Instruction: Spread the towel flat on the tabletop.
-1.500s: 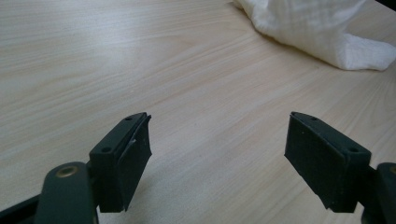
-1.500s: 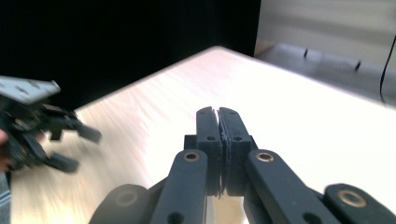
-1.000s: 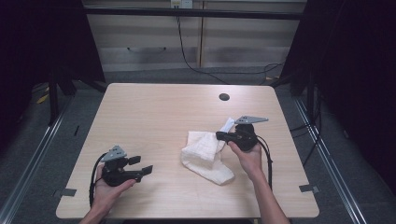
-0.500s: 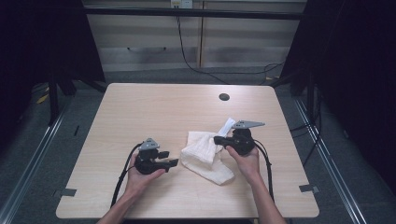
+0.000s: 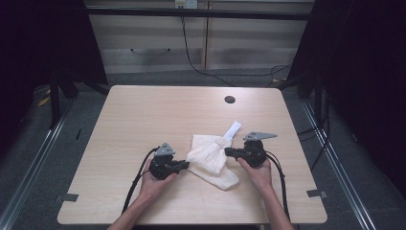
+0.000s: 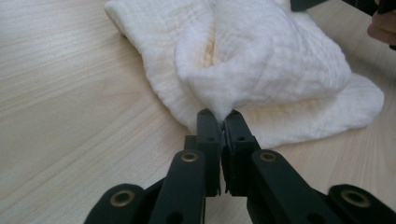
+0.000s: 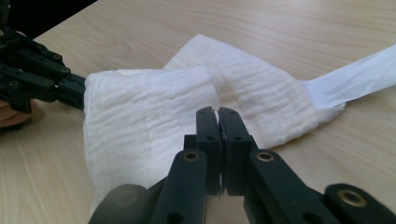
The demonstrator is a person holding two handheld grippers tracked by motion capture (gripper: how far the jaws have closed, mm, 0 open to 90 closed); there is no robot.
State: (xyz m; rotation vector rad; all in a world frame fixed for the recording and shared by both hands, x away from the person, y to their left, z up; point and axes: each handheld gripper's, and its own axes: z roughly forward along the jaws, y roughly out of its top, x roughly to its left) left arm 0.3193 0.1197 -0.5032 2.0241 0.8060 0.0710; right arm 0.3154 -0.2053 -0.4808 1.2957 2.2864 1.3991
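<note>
One white cloth [image 5: 210,158] at lower centre of your table [image 5: 143,120], bare wood above; your left gripper [image 6: 219,122] pinching its edge, right gripper [image 7: 218,116] clamped on its fold.

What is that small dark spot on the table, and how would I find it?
Start at the wooden table and look toward its far edge, beyond the white cloth. The round dark hole sits there alone, flush with the surface, unlike the crumpled cloth.

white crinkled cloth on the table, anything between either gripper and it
Nothing visible. The left gripper is shut on a pinched fold of the white crinkled cloth, and the right gripper is shut on its opposite edge. Bare wooden table surrounds them.
</note>
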